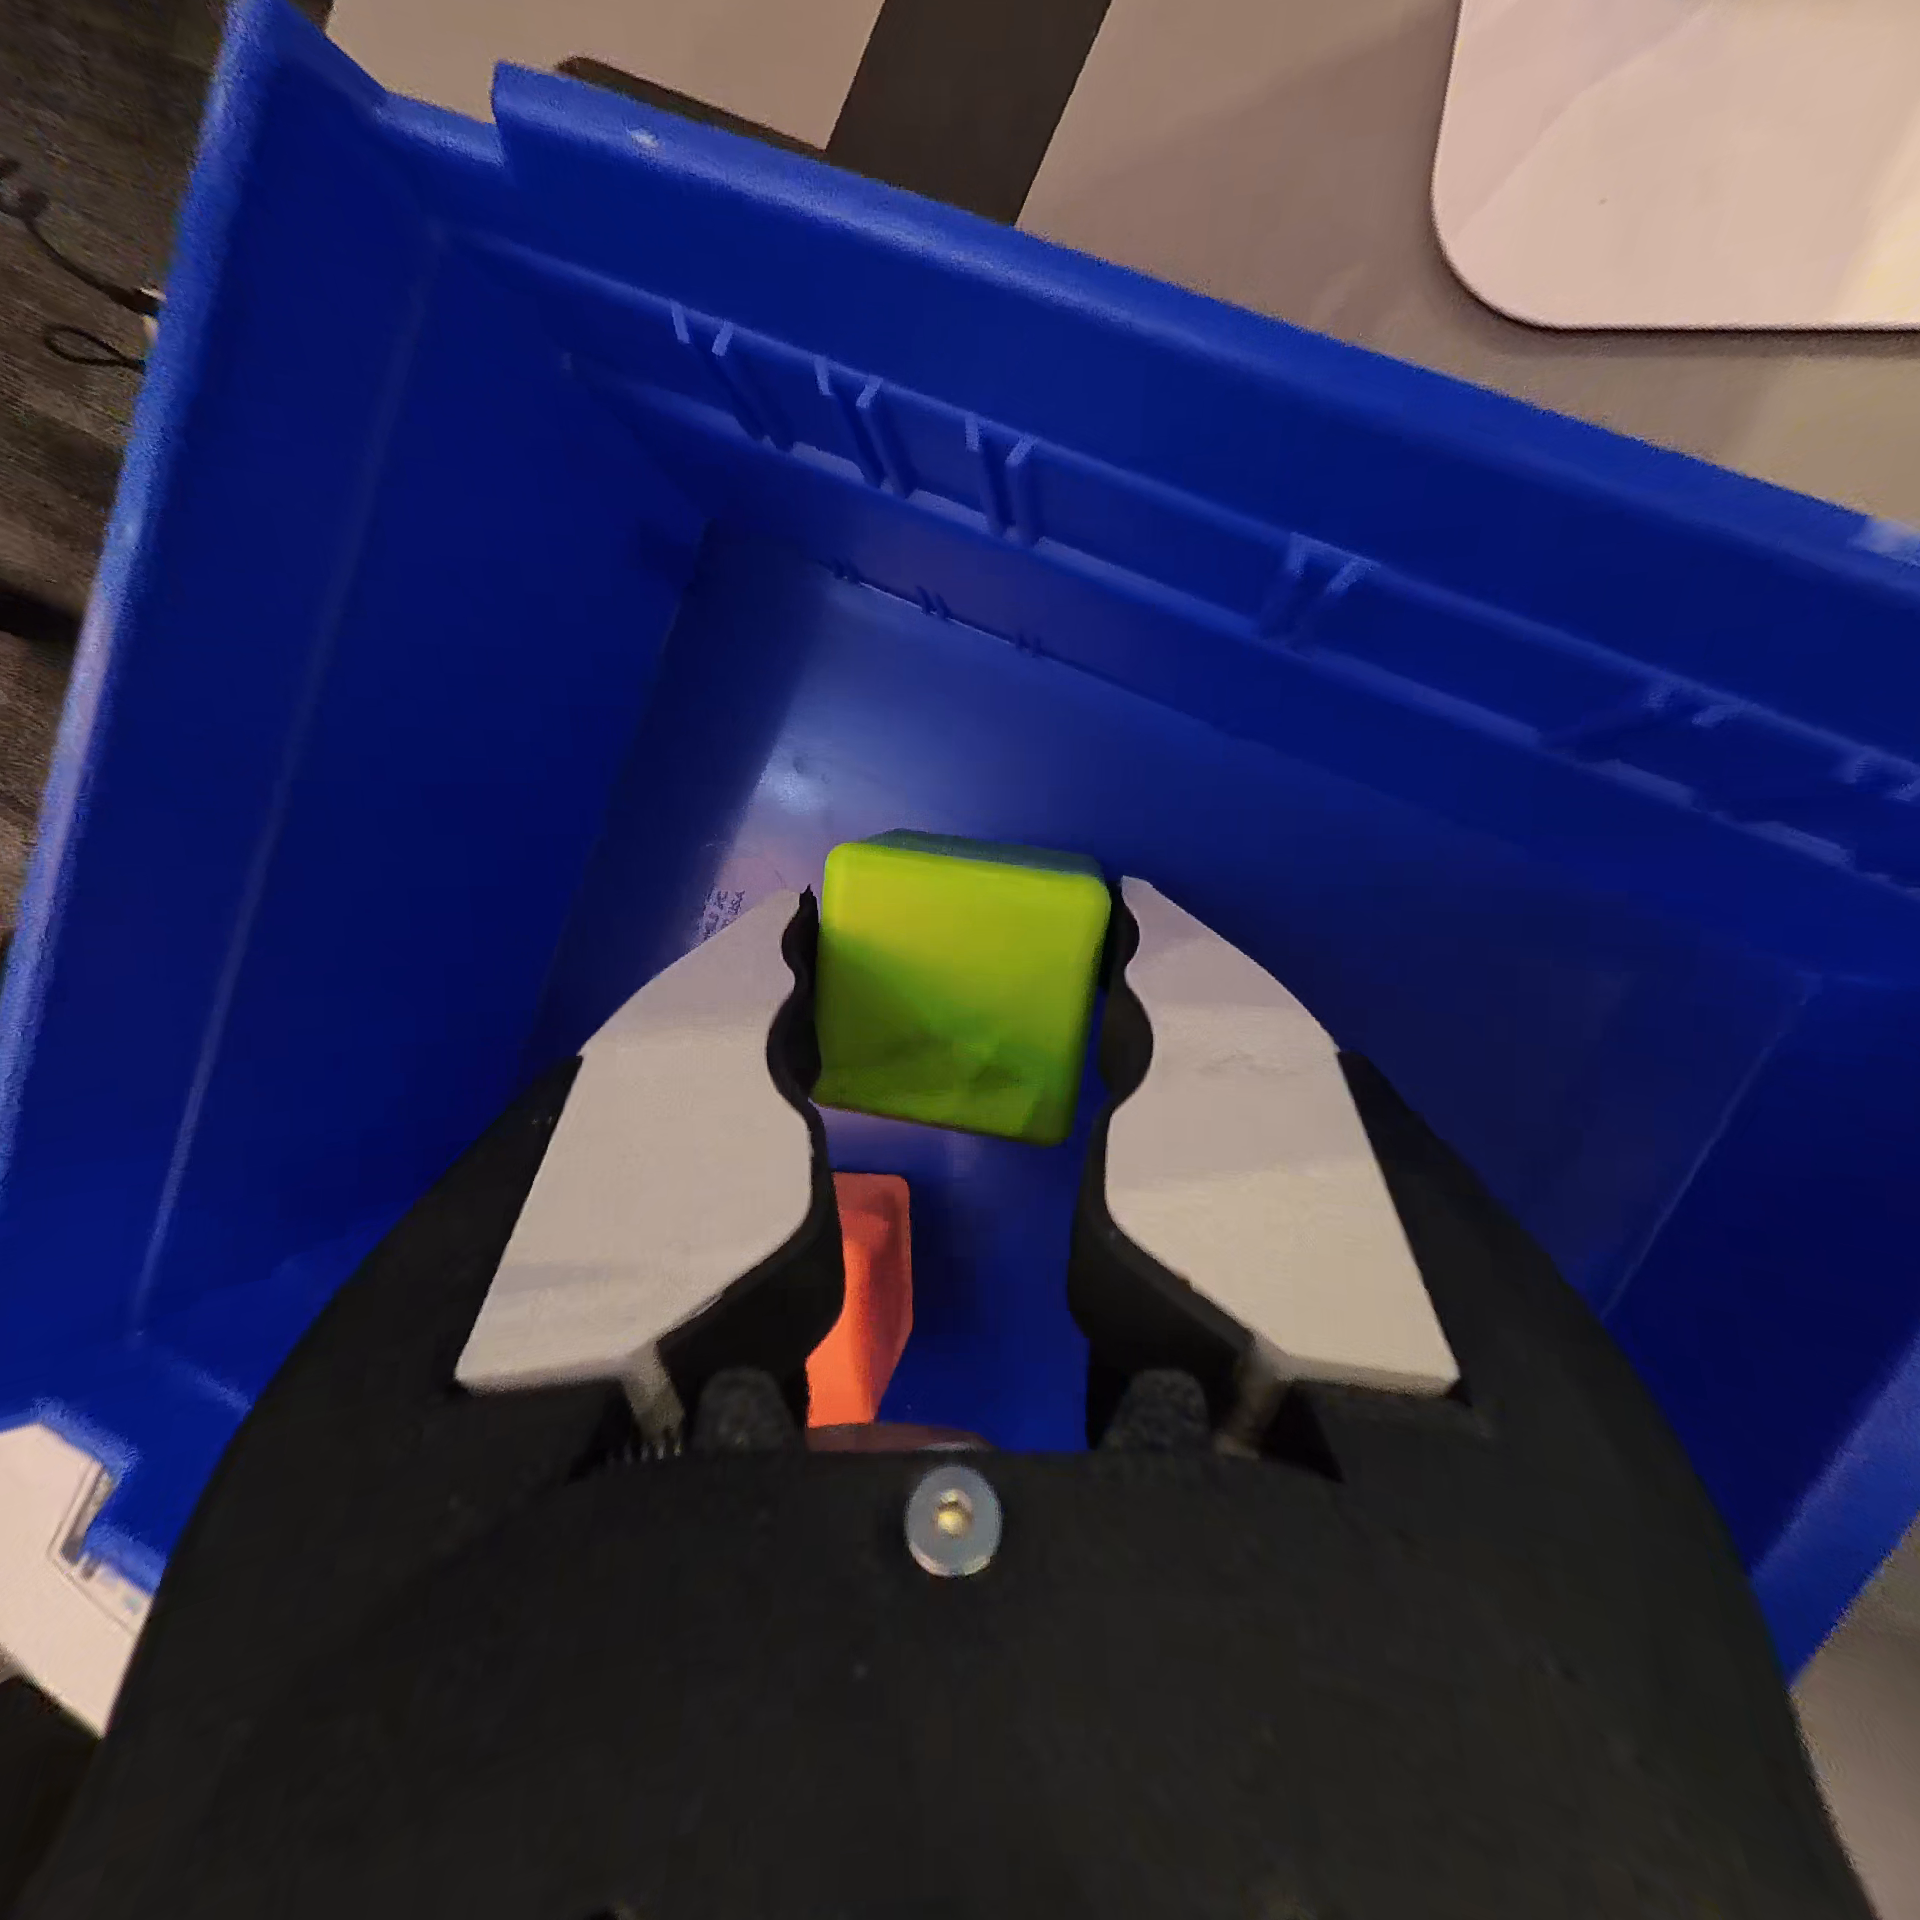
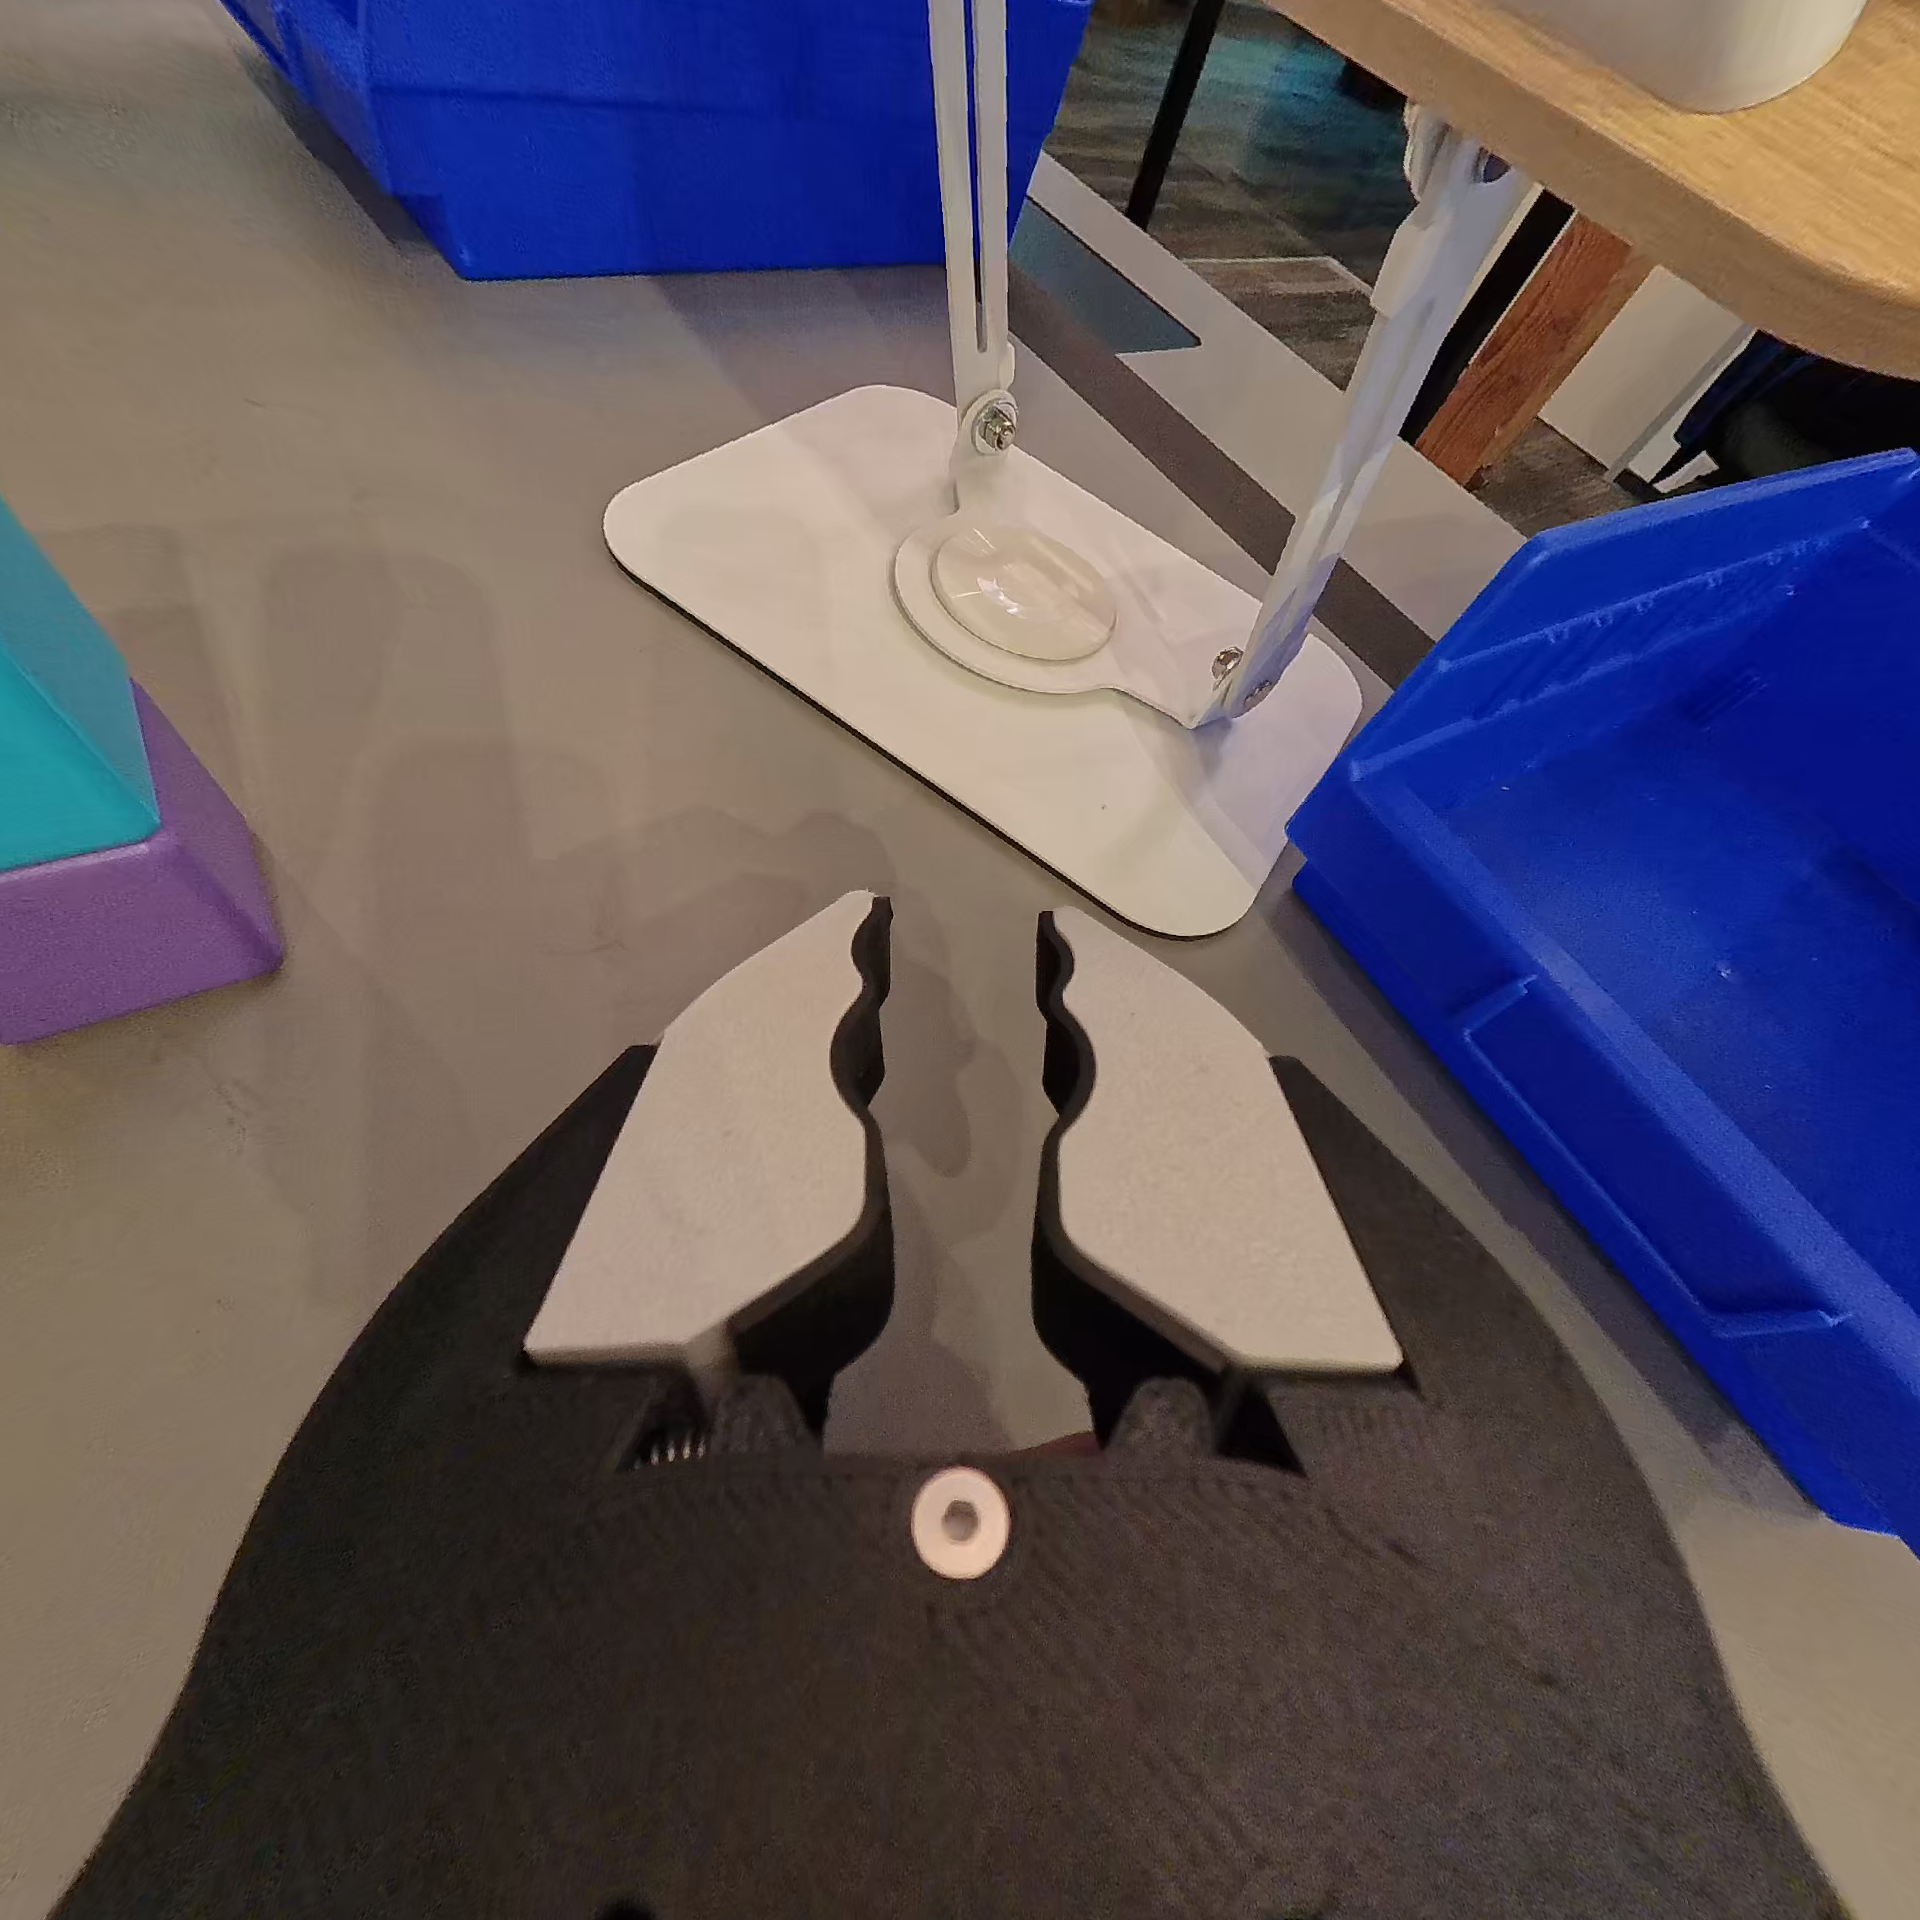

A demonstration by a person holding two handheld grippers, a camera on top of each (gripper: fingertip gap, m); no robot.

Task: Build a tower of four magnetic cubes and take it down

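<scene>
**Green cube gripped over the bin, tower two high**

Green cube [image 1: 956, 987] is pinched between the tips of the left claw [image 1: 961, 935], held inside the blue bin [image 1: 416, 727]. Beneath it, partly hidden by the claw's fingers, an orange cube [image 1: 862, 1299] lies on the bin floor. Whether green is coming out or going in, I can't tell from this alone.

Over on the right, the right claw [image 2: 961, 925] hovers above the grey surface [image 2: 416, 520], fingers apart with nothing between them. At the left edge stands a teal cube [image 2: 52, 727] stacked on a purple cube [image 2: 135, 914]: two high, as far as the view shows.

My read: either the build is half done, with green and orange yet to join, or the take-down is half done, with teal and purple left to bin.

Around them: a white lamp base [image 2: 935, 675] with its slanting arm sits in the middle of the surface, a second blue bin [image 2: 1662, 935] is on the right, and a third [image 2: 675, 135] stands at the back. The bin's tall walls hem in the left claw, and the lamp arm crosses the space by the right bin.
</scene>
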